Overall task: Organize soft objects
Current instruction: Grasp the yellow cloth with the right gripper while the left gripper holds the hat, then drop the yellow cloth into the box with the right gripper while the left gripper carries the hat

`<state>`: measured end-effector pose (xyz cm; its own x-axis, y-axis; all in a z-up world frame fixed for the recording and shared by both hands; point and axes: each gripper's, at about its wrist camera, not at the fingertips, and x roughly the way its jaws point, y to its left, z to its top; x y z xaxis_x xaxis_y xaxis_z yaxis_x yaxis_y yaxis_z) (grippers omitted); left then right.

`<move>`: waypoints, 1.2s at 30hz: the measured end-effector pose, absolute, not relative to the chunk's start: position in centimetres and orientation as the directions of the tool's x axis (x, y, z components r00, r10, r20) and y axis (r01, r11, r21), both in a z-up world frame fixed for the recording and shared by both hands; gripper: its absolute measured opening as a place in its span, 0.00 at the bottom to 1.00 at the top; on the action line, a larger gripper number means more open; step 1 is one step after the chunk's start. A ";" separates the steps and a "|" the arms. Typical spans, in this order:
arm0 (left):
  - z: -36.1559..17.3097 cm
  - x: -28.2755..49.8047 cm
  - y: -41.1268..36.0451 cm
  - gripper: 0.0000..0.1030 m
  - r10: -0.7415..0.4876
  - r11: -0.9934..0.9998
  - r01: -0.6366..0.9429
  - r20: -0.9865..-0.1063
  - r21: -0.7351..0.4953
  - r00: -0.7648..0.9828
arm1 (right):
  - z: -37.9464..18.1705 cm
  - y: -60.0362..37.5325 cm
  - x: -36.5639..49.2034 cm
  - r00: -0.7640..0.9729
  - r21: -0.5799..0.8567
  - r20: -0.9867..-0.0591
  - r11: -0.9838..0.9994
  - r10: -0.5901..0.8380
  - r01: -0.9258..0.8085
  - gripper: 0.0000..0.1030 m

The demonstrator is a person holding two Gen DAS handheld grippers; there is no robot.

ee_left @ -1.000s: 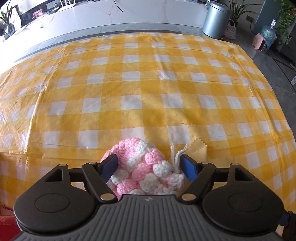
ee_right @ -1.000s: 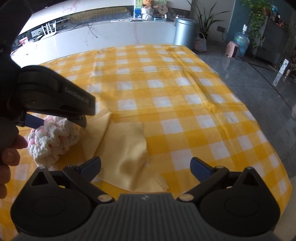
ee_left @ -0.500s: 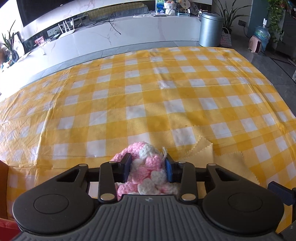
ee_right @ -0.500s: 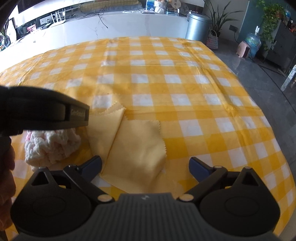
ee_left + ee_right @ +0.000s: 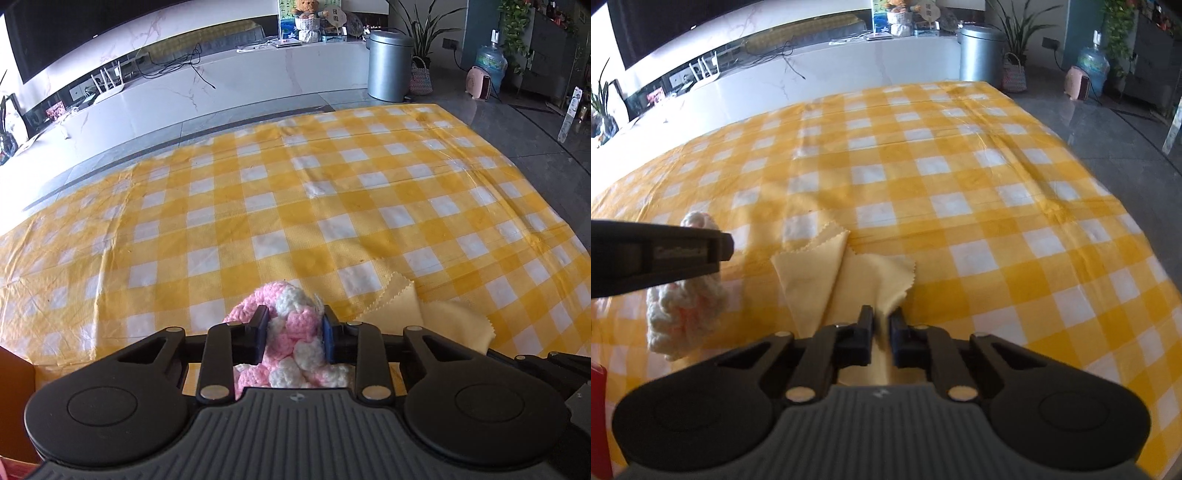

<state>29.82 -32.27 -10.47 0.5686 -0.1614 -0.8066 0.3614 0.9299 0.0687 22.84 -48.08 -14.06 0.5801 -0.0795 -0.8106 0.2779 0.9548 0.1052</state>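
My left gripper [image 5: 293, 332] is shut on a pink and white crocheted piece [image 5: 291, 325] and holds it above the yellow checked tablecloth [image 5: 295, 206]. The piece also shows in the right wrist view [image 5: 685, 314], hanging below the left gripper [image 5: 665, 254]. My right gripper [image 5: 881, 328] is shut on the near edge of a pale yellow cloth [image 5: 846, 280], which is pulled up off the table. That cloth shows at the right in the left wrist view [image 5: 424, 317].
An orange box edge [image 5: 14, 373] sits at the near left, and a red edge [image 5: 598, 406] shows low left in the right wrist view. A metal bin [image 5: 389, 64] and a white counter [image 5: 207, 96] stand beyond the table. The floor [image 5: 535, 125] lies to the right.
My left gripper closed on the crocheted piece and lifted it. My right gripper went from open to shut on the yellow cloth's near edge and bunched it upward.
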 end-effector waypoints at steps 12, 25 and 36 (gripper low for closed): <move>-0.4 25.7 -26.9 0.31 -0.402 0.889 0.433 -0.711 -0.151 0.577 | -12.4 -50.3 21.0 0.687 0.329 -0.725 0.899 0.046 0.288 0.00; 7.6 20.1 -18.0 0.32 -0.455 0.871 0.475 -0.571 -0.126 0.683 | -3.7 -46.1 18.0 0.852 0.471 -0.463 0.882 0.243 0.004 0.00; 7.8 15.0 -1.4 0.32 -0.264 0.964 0.241 -0.519 -0.113 0.813 | 6.4 -29.7 13.5 0.799 0.365 -0.215 0.805 0.561 -0.467 0.00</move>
